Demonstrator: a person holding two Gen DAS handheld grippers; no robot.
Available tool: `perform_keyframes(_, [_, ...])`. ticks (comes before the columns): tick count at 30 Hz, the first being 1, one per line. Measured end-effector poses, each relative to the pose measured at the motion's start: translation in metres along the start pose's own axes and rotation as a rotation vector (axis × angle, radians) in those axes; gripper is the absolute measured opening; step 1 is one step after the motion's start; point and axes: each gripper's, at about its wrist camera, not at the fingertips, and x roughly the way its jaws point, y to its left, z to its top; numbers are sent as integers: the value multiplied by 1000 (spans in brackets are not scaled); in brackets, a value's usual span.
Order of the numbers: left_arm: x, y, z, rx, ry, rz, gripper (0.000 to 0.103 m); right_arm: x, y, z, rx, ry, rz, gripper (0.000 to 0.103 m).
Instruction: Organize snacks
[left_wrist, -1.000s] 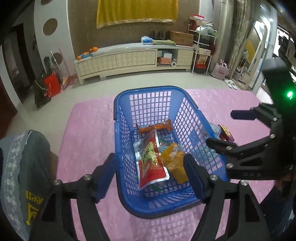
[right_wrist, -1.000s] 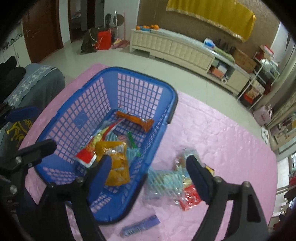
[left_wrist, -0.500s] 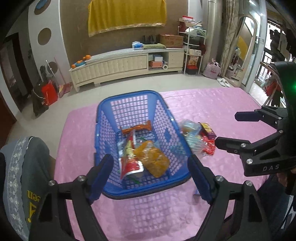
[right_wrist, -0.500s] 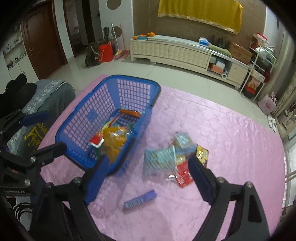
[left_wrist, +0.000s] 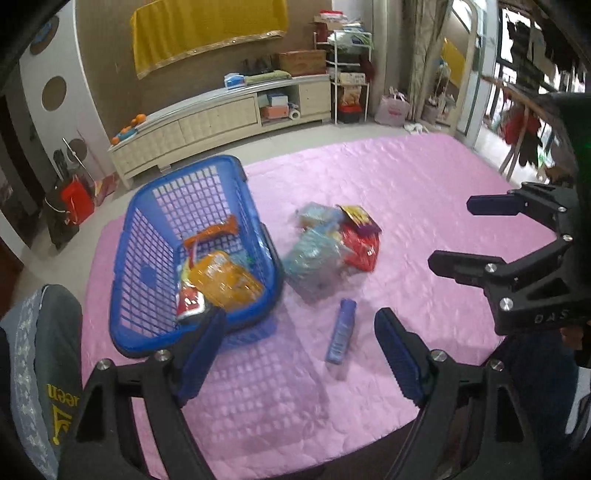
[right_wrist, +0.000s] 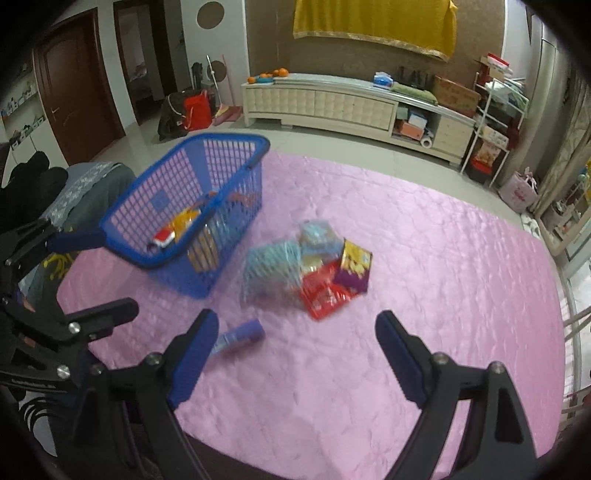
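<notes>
A blue plastic basket (left_wrist: 155, 229) (right_wrist: 184, 177) stands on the pink cloth at the left, holding an orange packet (left_wrist: 225, 280), a red packet and an orange stick. A loose pile lies to its right: a pale blue packet (left_wrist: 314, 258) (right_wrist: 273, 269), a red packet (left_wrist: 360, 245) (right_wrist: 325, 291) and a purple-yellow packet (right_wrist: 354, 266). A purple tube (left_wrist: 340, 332) (right_wrist: 240, 336) lies nearer me. My left gripper (left_wrist: 301, 354) hangs open above the cloth near the tube, nothing between its fingers. My right gripper (right_wrist: 295, 354) is open too, in front of the pile.
The pink cloth (left_wrist: 406, 184) covers a table whose front edge runs below the grippers. A grey garment (left_wrist: 40, 350) lies at the left edge. Beyond the table stand a long cream cabinet (left_wrist: 221, 122), a white rack and a red bag on the floor.
Both grippers have swung to the right, away from the basket, so the loose pile and the purple tube now lie ahead. Both stay open and empty.
</notes>
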Motion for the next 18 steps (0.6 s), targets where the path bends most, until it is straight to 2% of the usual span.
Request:
perform_keyframes(6, [23,-26,-18,12,48,-14,81,14,-5,-39,25,51,7,90])
perform_keyframes(10, [47,-38,-25,13,87,-23,81,22,-17,-59,91,78,23,90])
perform_keyframes(14, [68,-43,-24,-5,118,-23,79,33,-27,-73,140,105,22,90])
perform_keyframes(18, [89,-49,-26,20,144,-7,78,48,-33,-80,158,138,14,90])
